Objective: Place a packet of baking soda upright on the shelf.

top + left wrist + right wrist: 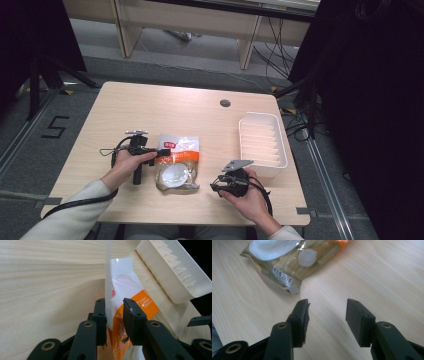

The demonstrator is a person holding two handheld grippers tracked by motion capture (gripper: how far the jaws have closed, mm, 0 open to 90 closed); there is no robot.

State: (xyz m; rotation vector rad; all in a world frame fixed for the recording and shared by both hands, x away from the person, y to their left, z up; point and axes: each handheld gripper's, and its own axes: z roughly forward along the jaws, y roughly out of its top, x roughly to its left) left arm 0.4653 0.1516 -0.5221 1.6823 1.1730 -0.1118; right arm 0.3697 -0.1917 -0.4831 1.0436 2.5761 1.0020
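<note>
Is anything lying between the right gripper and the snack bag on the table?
Nothing visible does. Bare tabletop separates the open right gripper from the bag. The left gripper already has the bag's edge between its jaws.

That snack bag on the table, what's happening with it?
A person holds a pair of tongs in each hand. The left tongs are around the top edge of the snack bag, which lies on the table. The right tongs wait open over bare wood near the bag's bottom corner. A white tray sits to the right.
</note>
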